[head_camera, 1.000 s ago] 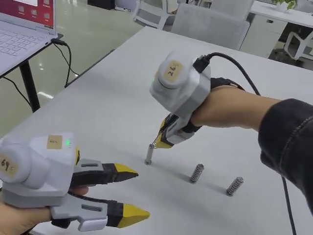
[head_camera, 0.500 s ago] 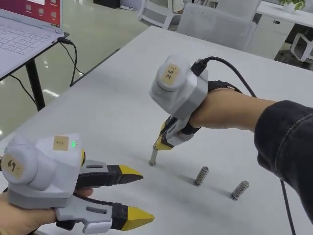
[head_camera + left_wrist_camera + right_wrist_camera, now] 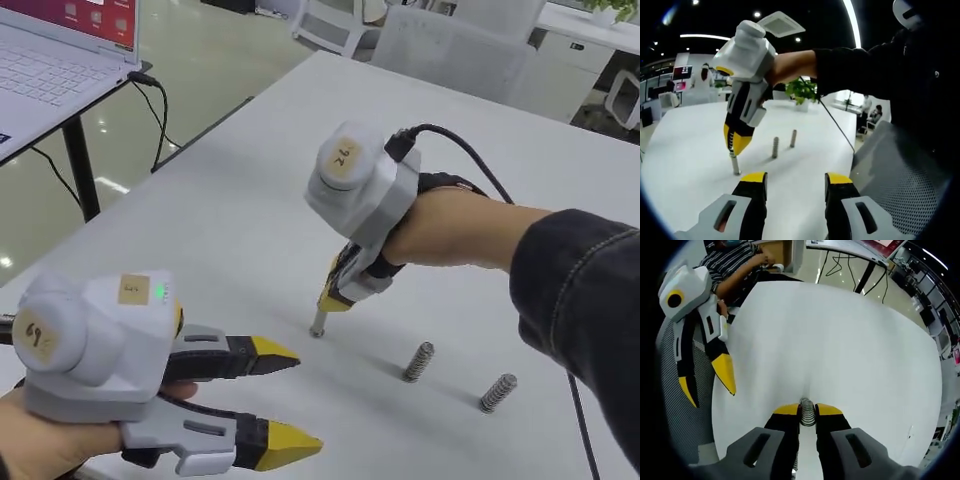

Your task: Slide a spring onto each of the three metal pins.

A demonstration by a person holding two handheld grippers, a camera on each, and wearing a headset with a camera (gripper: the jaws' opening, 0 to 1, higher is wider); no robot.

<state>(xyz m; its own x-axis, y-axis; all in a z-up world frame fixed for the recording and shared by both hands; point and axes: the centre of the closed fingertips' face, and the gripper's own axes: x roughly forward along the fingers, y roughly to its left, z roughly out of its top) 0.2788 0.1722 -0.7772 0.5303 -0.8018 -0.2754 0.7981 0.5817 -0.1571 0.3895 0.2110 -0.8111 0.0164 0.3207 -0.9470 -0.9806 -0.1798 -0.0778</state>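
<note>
Here the right gripper [image 3: 333,298] pinches a spring [image 3: 807,416] seemingly right atop the pin [image 3: 318,324] (left gripper [image 3: 305,398] spread, well apart).

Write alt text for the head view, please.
A hand-held right tool with yellow tips sits at the top of a slim upright metal pin on a white table. Two coiled metal springs stand beside it; the open left tool hovers nearby.
</note>
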